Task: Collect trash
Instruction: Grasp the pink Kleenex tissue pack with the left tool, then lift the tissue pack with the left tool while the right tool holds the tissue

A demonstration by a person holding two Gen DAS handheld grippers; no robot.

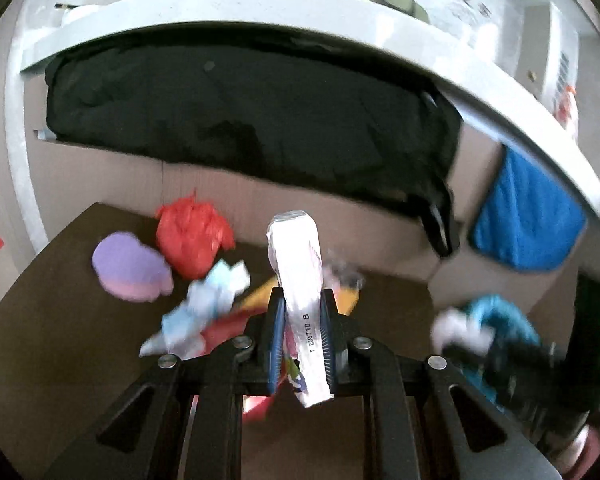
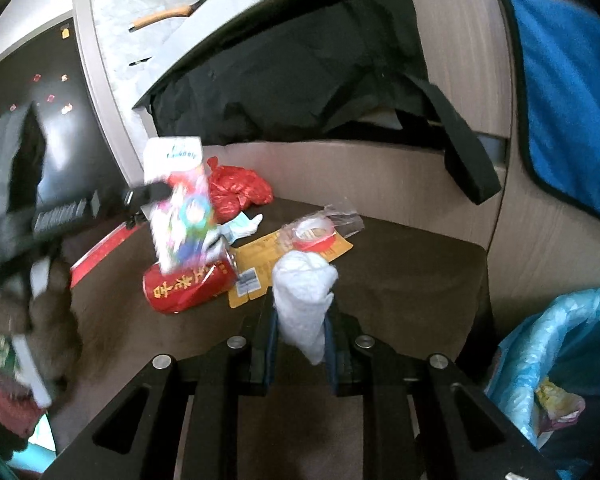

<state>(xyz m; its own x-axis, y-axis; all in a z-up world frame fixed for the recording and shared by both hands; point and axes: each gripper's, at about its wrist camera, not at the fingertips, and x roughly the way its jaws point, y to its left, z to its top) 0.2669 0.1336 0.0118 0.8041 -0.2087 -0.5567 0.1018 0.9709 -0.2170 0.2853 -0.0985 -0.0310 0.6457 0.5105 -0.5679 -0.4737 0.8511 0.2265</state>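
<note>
My left gripper [image 1: 300,300] is shut on a flattened silver drink carton [image 1: 298,264], held above the brown seat; the same gripper [image 2: 140,200] and carton [image 2: 182,200] show blurred in the right wrist view. My right gripper [image 2: 302,308] is shut on a crumpled white tissue [image 2: 304,284]. On the seat [image 2: 400,280] lie a red can [image 2: 188,288], a red plastic bag [image 2: 236,190], a yellow wrapper [image 2: 260,256], a clear wrapper with a red rim [image 2: 316,232] and crumpled pale paper [image 1: 212,304]. A bin with a blue liner [image 2: 556,360] stands at the right.
A purple pad [image 1: 130,266] lies at the seat's left. Black cloth [image 1: 240,112] hangs under a white table edge [image 1: 300,8]. A blue towel [image 2: 568,88] hangs at the right. Cardboard walls [image 2: 380,176] stand behind the seat.
</note>
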